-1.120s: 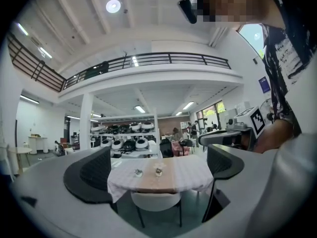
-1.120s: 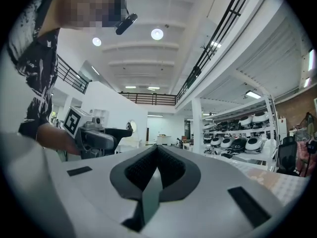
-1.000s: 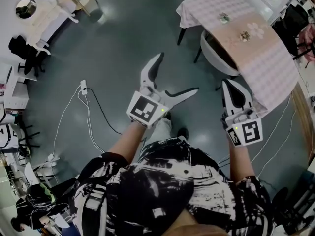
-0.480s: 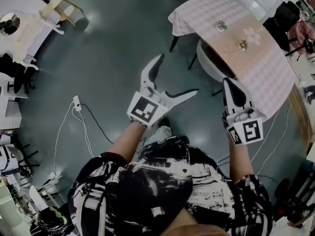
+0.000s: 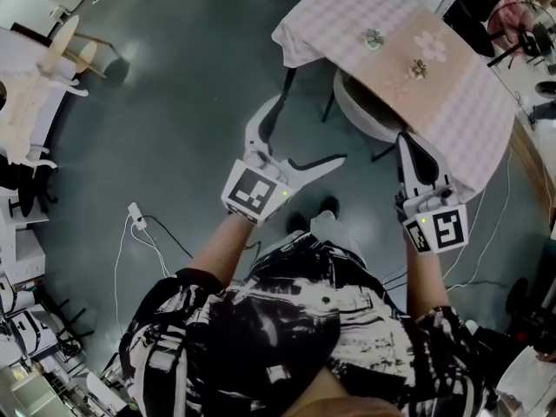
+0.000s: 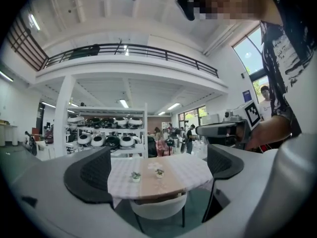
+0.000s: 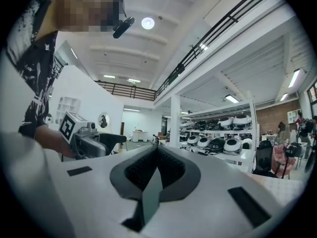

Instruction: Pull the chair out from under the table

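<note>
Head view suggests the approach step: the chair (image 5: 360, 111) is tucked under the surface (image 5: 486, 115), apart from the left claw (image 5: 310, 129), spread wide, and the right claw (image 5: 408, 146), pressed together, so next the spread claw probably must reach its backrest.

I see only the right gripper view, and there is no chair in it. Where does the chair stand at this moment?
Observer: The head view shows the chair tucked under the table, in front of the person.
Operator: Is the left tool holding it?
Observer: No. In the left gripper view the left tool is open, and the chair stands far off between its jaws.
Operator: Is there anything on the table?
Observer: Two small potted plants stand on its checked cloth.
</note>
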Tool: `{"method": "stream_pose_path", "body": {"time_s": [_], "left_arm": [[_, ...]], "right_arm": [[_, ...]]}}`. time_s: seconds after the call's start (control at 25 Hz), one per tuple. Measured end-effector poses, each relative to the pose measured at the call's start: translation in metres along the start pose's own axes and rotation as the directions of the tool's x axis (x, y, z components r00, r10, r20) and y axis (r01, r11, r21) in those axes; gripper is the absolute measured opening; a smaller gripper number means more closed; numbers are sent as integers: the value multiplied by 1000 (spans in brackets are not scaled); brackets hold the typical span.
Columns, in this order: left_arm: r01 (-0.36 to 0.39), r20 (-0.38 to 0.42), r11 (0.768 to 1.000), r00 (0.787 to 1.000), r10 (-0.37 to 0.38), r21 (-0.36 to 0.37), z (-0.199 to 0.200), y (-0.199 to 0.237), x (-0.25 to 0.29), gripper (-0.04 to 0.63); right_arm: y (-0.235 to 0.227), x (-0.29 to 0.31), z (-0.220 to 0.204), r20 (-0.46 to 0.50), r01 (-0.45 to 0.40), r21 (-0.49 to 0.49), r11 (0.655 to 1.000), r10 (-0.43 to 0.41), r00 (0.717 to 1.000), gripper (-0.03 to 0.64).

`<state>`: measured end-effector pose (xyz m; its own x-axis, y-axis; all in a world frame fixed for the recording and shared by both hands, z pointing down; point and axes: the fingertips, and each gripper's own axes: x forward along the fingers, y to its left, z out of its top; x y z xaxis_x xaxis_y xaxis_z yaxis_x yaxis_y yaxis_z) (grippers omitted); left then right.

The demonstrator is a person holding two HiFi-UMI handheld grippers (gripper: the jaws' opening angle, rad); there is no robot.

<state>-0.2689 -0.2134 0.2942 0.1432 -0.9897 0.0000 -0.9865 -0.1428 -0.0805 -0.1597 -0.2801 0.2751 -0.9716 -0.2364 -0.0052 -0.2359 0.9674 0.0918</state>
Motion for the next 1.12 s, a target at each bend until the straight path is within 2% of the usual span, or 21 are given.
{"method": "stream_pose_path", "body": {"time_s": [0.2,0.4,0.56,0.8,0.92,1.0,1.04,1.08,1.12], "left_arm": [[57,-56,998,997,-56,18,-8,1,52,572],[110,-43,993,993,-108,41,-1,6,116,572],[151,-72,988,986,-149,22,-12,4,168,572],[239,-185,971,955,-232,16,-57,2,214,572],[312,-245,949,924,-295,34,-85,1,228,572],[384,-305,921,887,-348,67,-113,-3,238,572],[430,-348,897,860,-373,99,-131,-6,242,571],[485,-400,863,825,-398,143,-152,-11,245,571],[551,-457,812,783,-422,194,-176,-18,247,571]], "right_arm": [[-49,-4,-6,3,57,14,998,-57,998,0],[-106,5,-9,15,104,31,994,-104,994,0],[-155,9,-21,4,138,52,989,-138,990,0],[-199,17,-45,-40,190,84,978,-187,981,0],[-209,20,-57,-64,231,97,968,-225,972,0],[-216,22,-64,-78,267,98,959,-260,963,0],[-220,22,-68,-86,288,98,953,-280,956,0],[-224,22,-72,-94,312,100,945,-303,948,0],[-228,21,-77,-105,339,105,935,-328,939,0]]}}
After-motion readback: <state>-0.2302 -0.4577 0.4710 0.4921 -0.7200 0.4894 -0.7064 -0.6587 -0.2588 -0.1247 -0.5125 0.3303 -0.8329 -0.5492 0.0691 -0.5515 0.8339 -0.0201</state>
